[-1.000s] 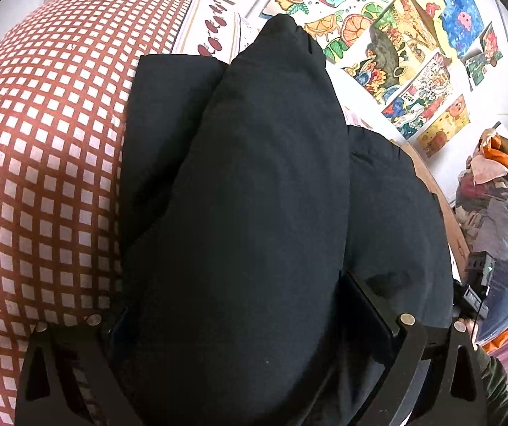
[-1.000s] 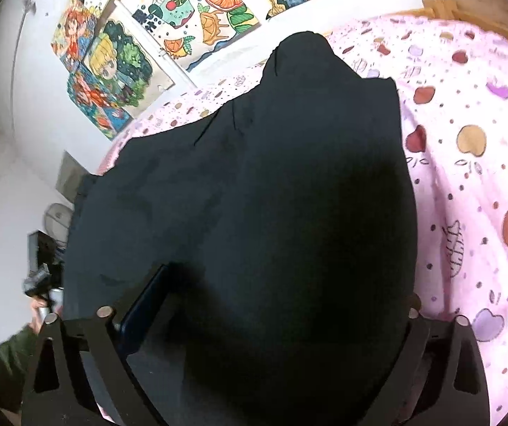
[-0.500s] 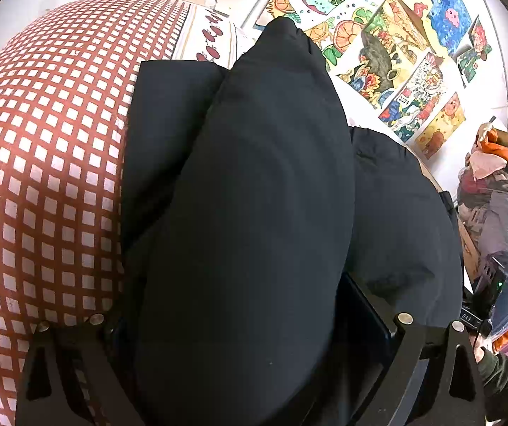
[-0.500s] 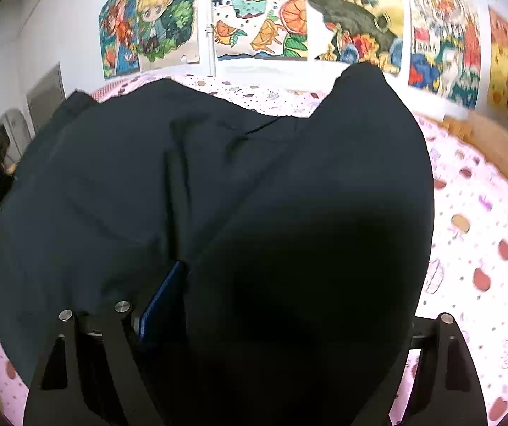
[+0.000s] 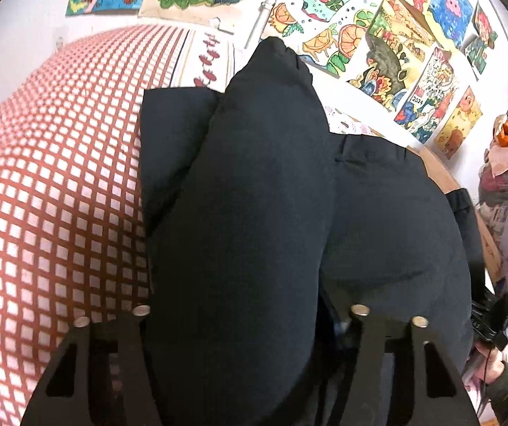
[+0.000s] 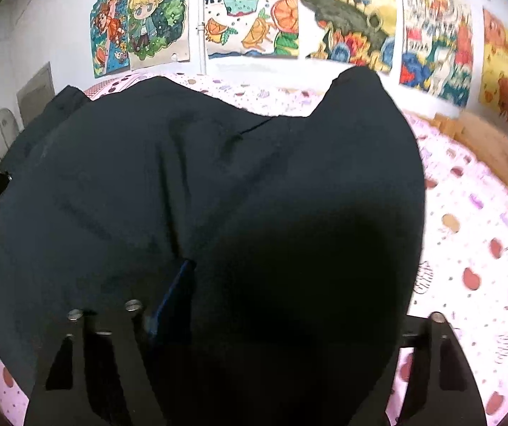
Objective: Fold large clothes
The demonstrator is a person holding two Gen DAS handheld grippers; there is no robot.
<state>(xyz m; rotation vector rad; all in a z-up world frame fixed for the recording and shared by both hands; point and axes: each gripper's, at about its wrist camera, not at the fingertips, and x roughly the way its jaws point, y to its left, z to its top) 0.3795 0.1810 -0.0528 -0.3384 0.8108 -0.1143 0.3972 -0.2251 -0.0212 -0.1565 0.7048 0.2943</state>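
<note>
Bunched between the jaws of the left gripper (image 5: 247,314) and of the right gripper (image 6: 282,310) — both just been closing, now clamped on thick folds: a black garment (image 5: 254,213), matte and puffy (creased at one seam), draped over the bed (image 6: 474,248) — red-checked cover (image 5: 51,184) alongside.

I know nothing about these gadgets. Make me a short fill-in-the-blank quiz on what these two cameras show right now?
1. The garment bunched between each gripper's fingers is ____ in colour.
2. In the left wrist view, the cloth beside the garment has a red and white ____ pattern.
3. In the right wrist view, the bedsheet under the garment is ____ with small shapes.
4. The wall behind carries colourful ____.

Missing words: black; checked; pink; drawings
</note>
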